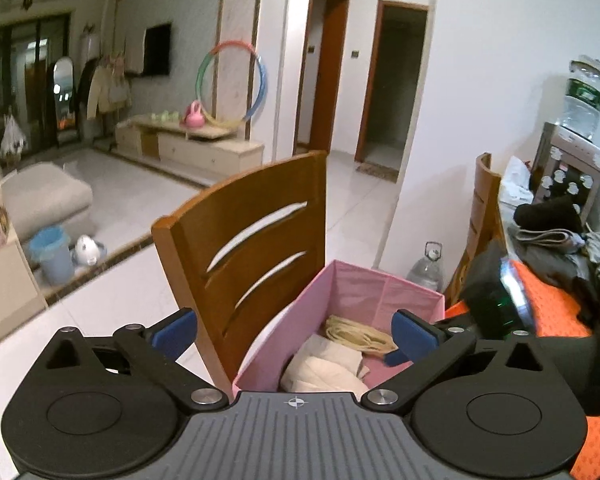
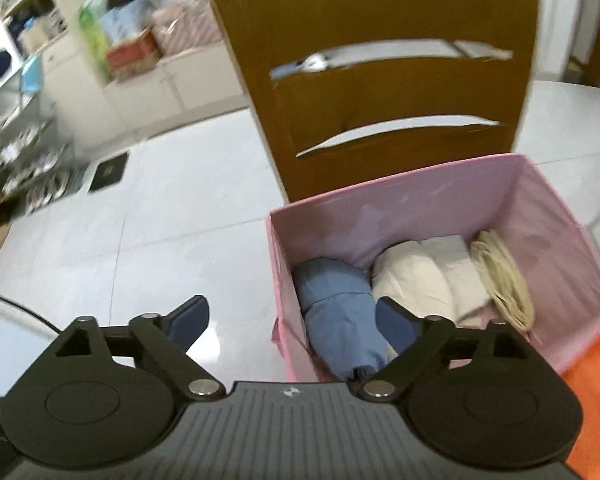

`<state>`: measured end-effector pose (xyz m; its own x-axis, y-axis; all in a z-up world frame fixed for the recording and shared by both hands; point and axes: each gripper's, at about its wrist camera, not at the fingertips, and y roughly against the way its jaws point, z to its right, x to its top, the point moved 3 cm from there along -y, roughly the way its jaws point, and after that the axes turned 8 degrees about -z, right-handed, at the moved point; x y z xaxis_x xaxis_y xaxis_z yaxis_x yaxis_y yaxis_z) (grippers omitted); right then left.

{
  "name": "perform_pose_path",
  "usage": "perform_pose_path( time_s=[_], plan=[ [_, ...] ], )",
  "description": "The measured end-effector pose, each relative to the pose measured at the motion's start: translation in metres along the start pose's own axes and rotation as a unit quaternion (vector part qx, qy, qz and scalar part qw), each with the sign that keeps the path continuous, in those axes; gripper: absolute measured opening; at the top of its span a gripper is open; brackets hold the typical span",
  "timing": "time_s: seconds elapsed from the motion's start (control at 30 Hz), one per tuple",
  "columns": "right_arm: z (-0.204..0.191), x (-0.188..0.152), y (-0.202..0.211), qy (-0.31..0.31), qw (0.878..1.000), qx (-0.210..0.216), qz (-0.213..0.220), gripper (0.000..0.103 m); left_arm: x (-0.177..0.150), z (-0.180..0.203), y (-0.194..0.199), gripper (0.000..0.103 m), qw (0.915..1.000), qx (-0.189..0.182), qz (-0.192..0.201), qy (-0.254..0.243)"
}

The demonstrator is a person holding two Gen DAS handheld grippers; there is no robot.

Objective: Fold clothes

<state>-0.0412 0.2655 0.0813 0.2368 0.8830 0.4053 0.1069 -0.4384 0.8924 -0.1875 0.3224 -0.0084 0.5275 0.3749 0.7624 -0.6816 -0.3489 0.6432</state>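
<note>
A pink fabric box [image 2: 440,196] stands beside the orange-covered table. In it lie a folded blue garment [image 2: 336,312], a folded cream garment [image 2: 416,276] and a pale ribbed roll [image 2: 504,280]. My right gripper [image 2: 292,320] is open and empty above the box's left rim. In the left wrist view the same pink box [image 1: 364,292] holds the cream garment [image 1: 324,368] and the ribbed roll [image 1: 360,336]. My left gripper [image 1: 294,338] is open and empty above the box. A pile of dark and grey clothes [image 1: 572,256] lies on the table at right.
A wooden chair [image 1: 256,248] stands right behind the box; it also shows in the right wrist view [image 2: 384,92]. An orange cloth [image 1: 556,312] covers the table. A second chair [image 1: 484,216], a water dispenser [image 1: 572,160] and a water jug [image 1: 428,268] stand at right.
</note>
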Motion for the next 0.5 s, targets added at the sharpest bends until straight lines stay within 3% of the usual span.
perform_pose_path(
  time_s=[0.17,0.4,0.5],
  plan=[
    [-0.019,-0.024,0.053,-0.036,0.998,-0.044,0.039,0.1,-0.008,0.009,0.02,0.103,0.9999,0.006,0.005,-0.009],
    [-0.041,-0.065,0.087,-0.062,0.991,-0.09,0.075,0.103,-0.023,0.026,0.044,0.103,0.9997,0.003,-0.002,-0.026],
    [-0.051,-0.081,0.105,-0.072,0.989,-0.11,0.075,0.103,-0.025,0.034,0.043,0.103,0.9986,-0.012,-0.04,-0.034]
  ],
)
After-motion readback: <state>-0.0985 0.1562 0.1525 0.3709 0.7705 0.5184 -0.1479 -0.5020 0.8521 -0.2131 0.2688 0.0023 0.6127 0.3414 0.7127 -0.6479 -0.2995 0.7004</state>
